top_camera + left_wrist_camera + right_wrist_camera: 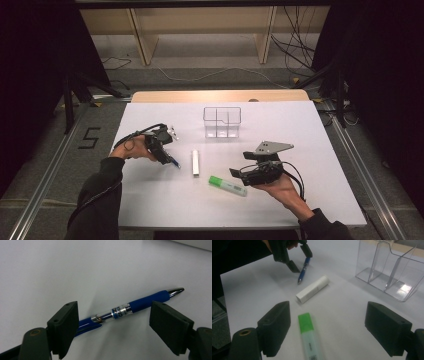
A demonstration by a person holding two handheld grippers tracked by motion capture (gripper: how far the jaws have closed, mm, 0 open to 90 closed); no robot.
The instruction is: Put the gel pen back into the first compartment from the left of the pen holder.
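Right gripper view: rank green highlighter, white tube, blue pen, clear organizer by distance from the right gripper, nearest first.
1. green highlighter: on the table just ahead of the right gripper, between its open jaws.
2. white tube: beyond the highlighter, mid-table.
3. blue pen and clear organizer: both farther, too close to call; pen at upper left under the left gripper, organizer at upper right.

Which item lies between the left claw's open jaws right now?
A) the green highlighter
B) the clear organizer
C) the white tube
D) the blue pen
D: in the left gripper view the blue pen lies on the table between the open jaws of the left claw, neither pad pressing on it.
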